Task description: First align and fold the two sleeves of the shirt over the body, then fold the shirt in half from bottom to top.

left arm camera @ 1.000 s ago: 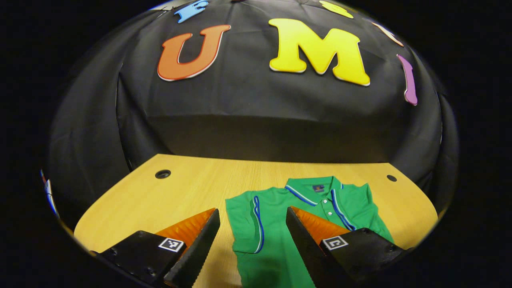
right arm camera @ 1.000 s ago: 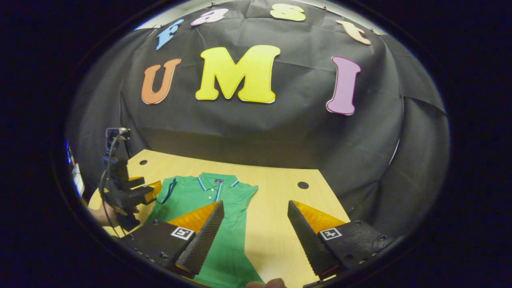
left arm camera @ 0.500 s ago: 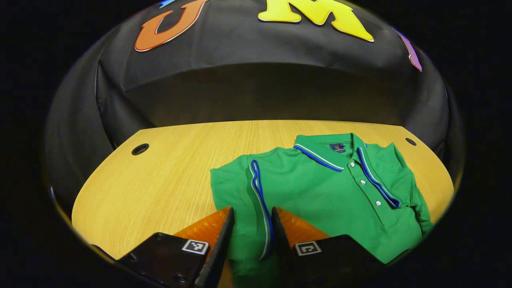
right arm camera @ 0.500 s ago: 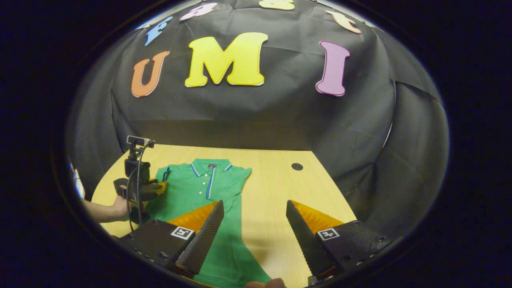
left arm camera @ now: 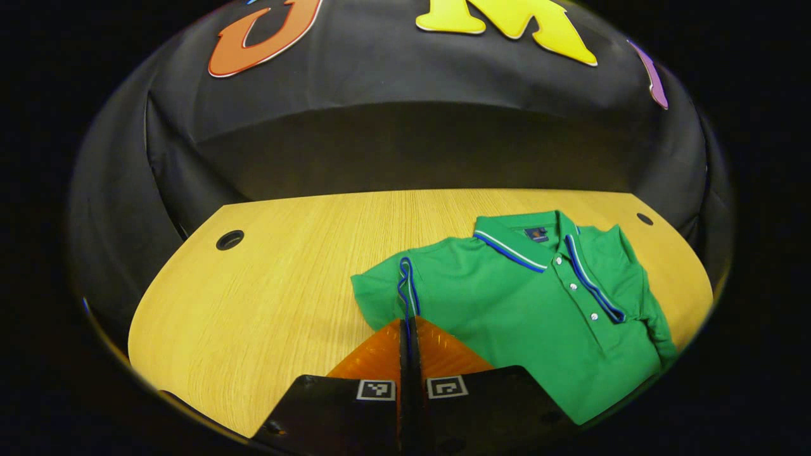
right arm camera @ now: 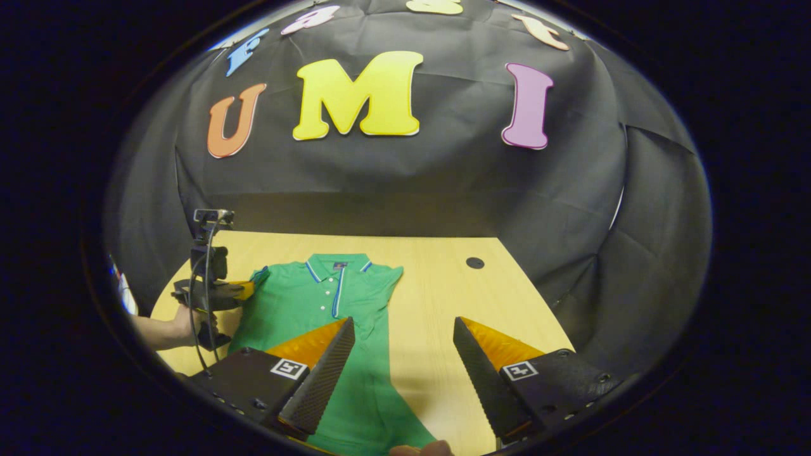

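Left gripper view: left gripper (left arm camera: 408,329), fingers pressed together on the trimmed cuff of the sleeve (left arm camera: 405,288), which rises from between the tips. Green polo shirt (left arm camera: 532,310) lies front up on the table (left arm camera: 266,304), ahead and to the right of these fingers, collar (left arm camera: 526,237) far, second sleeve (left arm camera: 640,297) beyond the placket. Right gripper view: right gripper (right arm camera: 402,361), fingers spread wide, nothing between them, hovering above the lower body of the shirt (right arm camera: 317,310); table bare between its tips. Step in hand, by judgement: first sleeve fold. Advice: lift the cuff only slightly, carry it across toward the placket, lay it flat and square with the side seam, then release; keep the body from dragging.
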Motion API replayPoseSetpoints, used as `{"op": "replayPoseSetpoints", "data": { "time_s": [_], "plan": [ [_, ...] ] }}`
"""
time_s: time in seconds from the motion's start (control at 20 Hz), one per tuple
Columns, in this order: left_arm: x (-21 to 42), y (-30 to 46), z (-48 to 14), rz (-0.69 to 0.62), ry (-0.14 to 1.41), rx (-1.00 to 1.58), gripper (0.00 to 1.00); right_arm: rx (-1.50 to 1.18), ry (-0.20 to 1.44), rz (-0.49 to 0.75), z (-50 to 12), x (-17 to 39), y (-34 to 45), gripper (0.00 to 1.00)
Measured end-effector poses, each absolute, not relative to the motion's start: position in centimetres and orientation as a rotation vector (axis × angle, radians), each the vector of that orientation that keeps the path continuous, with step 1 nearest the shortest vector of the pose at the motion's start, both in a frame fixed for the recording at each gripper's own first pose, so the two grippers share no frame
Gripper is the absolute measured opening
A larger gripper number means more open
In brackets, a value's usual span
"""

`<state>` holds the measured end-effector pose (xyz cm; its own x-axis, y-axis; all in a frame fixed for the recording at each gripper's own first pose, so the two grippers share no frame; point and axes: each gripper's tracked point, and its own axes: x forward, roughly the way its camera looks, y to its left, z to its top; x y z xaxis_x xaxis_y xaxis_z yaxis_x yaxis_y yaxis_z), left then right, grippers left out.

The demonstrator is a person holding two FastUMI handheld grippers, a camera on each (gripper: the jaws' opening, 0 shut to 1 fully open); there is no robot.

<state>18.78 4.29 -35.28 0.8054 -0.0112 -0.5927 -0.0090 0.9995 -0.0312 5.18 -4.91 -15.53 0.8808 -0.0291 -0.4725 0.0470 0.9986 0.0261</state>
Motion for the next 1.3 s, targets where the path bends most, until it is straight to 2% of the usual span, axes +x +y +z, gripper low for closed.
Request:
{"op": "replayPoseSetpoints", "data": {
  "time_s": [0.45,0.6,0.85,0.95,1.0,1.05,1.1,1.3],
  "plan": [
    [19.5,-2.2,-27.6,-0.118,0.552,-0.061,0.05,0.074,0.456,-0.040,-14.5,3.2,-5.0,0.96],
    [20.1,-7.2,-28.5,-0.177,0.583,-0.045,0.06,0.080,0.447,-0.082,-14.3,2.2,-7.4,0.97],
    [20.8,-12.1,-30.0,-0.205,0.597,-0.069,0.10,0.083,0.444,-0.147,-14.3,0.5,-10.4,0.96],
    [21.0,-12.3,-29.1,-0.183,0.564,-0.047,0.48,0.081,0.442,-0.149,-14.2,0.4,-10.8,0.96],
    [21.1,-12.2,-28.3,-0.170,0.539,-0.043,0.92,0.078,0.439,-0.144,-14.2,0.4,-10.8,0.96],
    [21.1,-12.2,-27.5,-0.161,0.515,-0.044,0.90,0.075,0.436,-0.137,-14.0,0.4,-10.6,0.97],
    [20.9,-12.1,-26.4,-0.154,0.493,-0.043,1.00,0.071,0.431,-0.124,-13.8,0.7,-10.3,0.97],
    [18.6,-10.3,-22.6,-0.123,0.435,-0.038,1.00,0.049,0.403,-0.069,-13.1,1.3,-8.9,0.97]
  ]
}}
